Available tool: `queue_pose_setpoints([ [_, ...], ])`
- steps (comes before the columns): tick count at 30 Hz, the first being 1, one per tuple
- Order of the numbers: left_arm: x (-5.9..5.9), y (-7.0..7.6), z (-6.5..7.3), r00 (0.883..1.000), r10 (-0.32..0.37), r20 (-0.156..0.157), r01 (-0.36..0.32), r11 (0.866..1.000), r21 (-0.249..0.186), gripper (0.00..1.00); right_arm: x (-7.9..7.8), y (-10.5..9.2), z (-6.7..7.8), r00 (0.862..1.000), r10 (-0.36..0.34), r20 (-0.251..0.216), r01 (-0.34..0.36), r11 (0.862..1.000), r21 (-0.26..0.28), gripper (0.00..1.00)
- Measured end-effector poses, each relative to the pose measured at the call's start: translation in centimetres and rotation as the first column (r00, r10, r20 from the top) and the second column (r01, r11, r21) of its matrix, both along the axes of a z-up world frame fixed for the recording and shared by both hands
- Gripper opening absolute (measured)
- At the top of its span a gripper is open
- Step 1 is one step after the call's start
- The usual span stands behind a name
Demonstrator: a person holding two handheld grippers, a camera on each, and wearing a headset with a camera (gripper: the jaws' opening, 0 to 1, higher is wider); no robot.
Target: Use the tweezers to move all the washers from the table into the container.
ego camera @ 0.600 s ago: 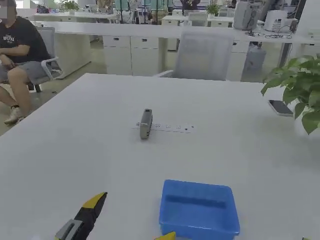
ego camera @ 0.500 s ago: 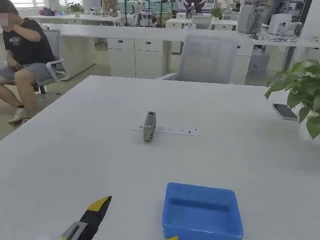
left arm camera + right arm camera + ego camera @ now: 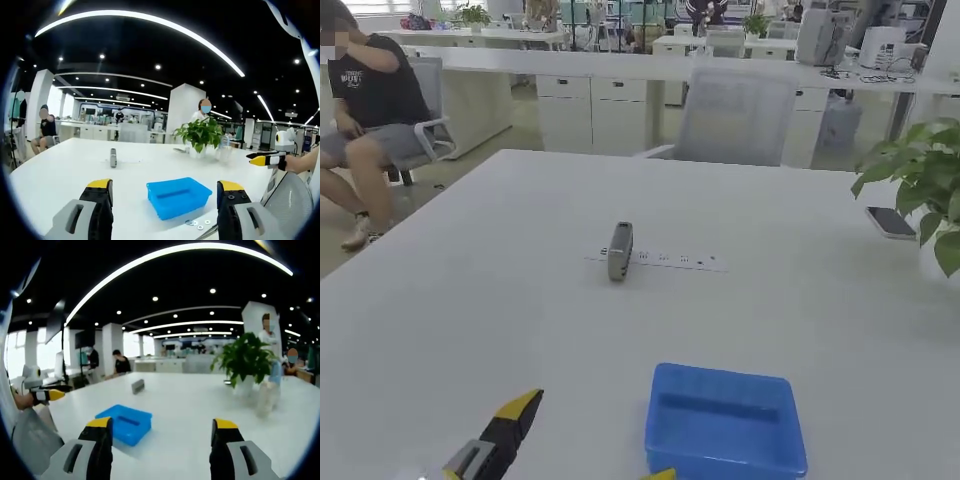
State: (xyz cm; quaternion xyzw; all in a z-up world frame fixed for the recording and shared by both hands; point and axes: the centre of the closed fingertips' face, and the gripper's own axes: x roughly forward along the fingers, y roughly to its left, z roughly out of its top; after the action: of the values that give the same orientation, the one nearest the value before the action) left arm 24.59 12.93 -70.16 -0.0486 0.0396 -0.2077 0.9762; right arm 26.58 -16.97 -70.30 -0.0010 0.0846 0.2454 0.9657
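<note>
There's our left gripper (image 3: pixel 165 185), jaws spread wide with nothing between them, and our right gripper (image 3: pixel 161 423) gapes just the same, holding nothing. We see the blue container (image 3: pixel 177 196) on the white table (image 3: pixel 60 170) toward its near edge, and the washers (image 3: pixel 197 223) lie loose just beside it.
</note>
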Motion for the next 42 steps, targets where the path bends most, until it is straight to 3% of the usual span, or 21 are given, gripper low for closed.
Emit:
queue_pose_setpoints([
  [16,0.0,-0.2,-0.4,1.000,-0.010,-0.017,0.010,1.000,0.014,0.87,0.1,-0.5,-0.1,1.000,-0.014,0.004,0.014,1.000,0.009,0.79],
  [21,-0.2,-0.3,0.2,1.000,-0.016,-0.003,0.016,1.000,-0.016,0.85,0.0,-0.2,0.0,1.000,-0.001,0.005,0.001,1.000,0.015,0.78],
  [29,-0.3,-0.4,-1.2,0.996,-0.032,-0.079,0.034,0.999,0.032,0.80,-0.4,0.3,0.1,1.000,0.031,0.000,-0.031,0.999,0.028,0.75],
  [34,-0.3,0.1,-2.1,0.993,-0.002,-0.121,0.010,0.998,0.064,0.76,-0.7,0.7,-0.5,0.998,0.066,-0.023,-0.066,0.998,-0.010,0.75],
  [38,-0.3,0.2,-2.3,0.992,0.017,-0.126,-0.004,0.994,0.105,0.74,-1.0,0.9,-1.0,0.995,0.091,-0.044,-0.093,0.995,-0.046,0.75],
  [42,-0.5,-0.2,-3.1,0.987,0.000,-0.163,0.021,0.992,0.127,0.73,-0.8,0.1,-1.4,0.997,0.056,-0.055,-0.060,0.995,-0.079,0.75],
])
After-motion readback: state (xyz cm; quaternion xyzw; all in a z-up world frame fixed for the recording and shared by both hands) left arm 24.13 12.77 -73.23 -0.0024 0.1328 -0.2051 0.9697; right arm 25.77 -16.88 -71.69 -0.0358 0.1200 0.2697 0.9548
